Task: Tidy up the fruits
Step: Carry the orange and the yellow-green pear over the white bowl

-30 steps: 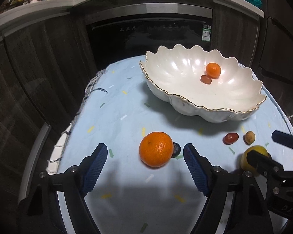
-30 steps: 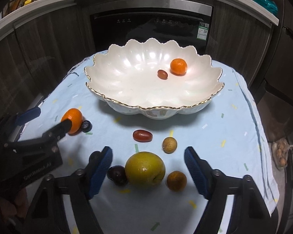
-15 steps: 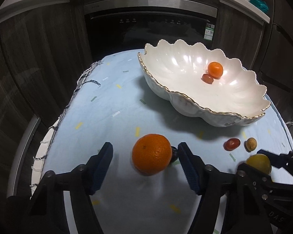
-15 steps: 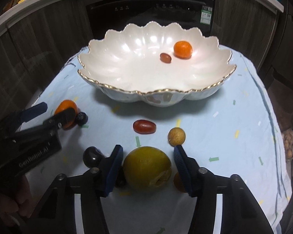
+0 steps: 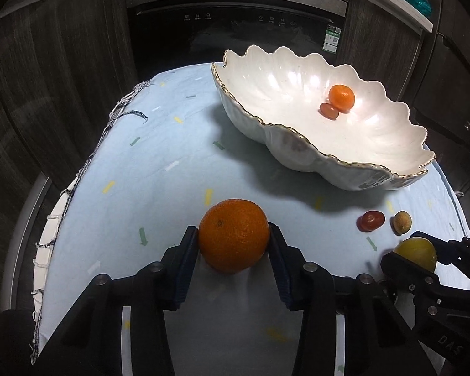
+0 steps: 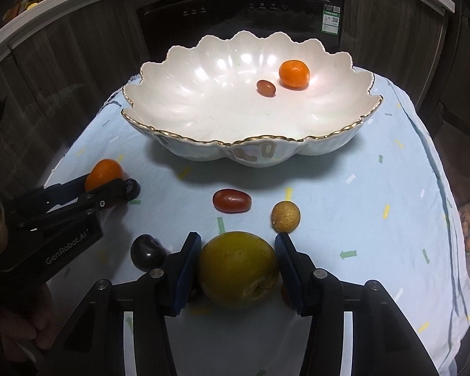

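Only a small orange mandarin (image 6: 294,74) and a reddish oval fruit (image 6: 266,87) lay in the scalloped white gold-rimmed bowl (image 6: 203,106), while a red oval fruit (image 6: 232,200), a tan round fruit (image 6: 285,216) and a dark plum (image 6: 148,252) remained on the pale blue tablecloth (image 6: 376,206) covering the table. The left gripper (image 5: 233,238) had its jaws narrowed against both sides of a large orange (image 5: 234,235). The right gripper (image 6: 238,261) likewise clasped a big yellow-green round fruit (image 6: 238,269), both apparently resting on the cloth, not yet lifted.
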